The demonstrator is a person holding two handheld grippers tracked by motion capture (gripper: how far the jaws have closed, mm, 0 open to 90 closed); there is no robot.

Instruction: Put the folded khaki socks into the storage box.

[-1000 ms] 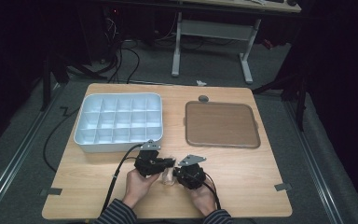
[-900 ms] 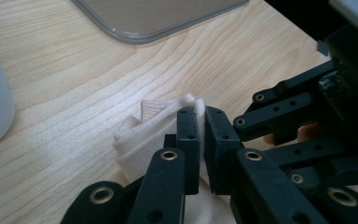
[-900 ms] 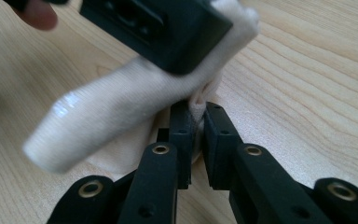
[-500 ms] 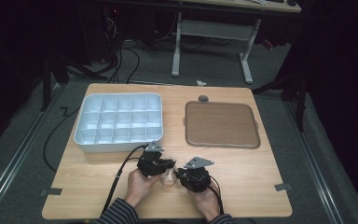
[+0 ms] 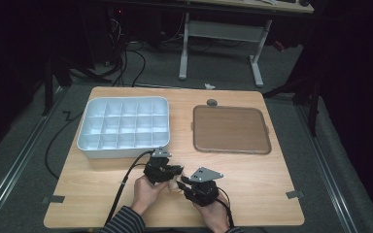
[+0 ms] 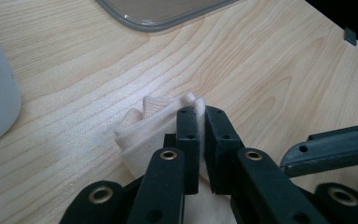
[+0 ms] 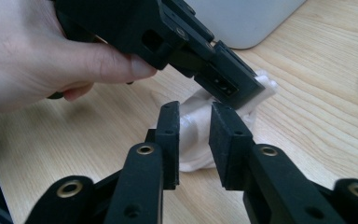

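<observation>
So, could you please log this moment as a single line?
left gripper: shut on cloth | right gripper: open, fingers straddling cloth | cloth on table

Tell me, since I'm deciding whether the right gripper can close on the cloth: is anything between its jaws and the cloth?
Nothing visible blocks it. The right gripper has its jaws parted around the near part of the cream cloth. The left gripper, shut on the cloth's far part, sits just beyond them.
</observation>
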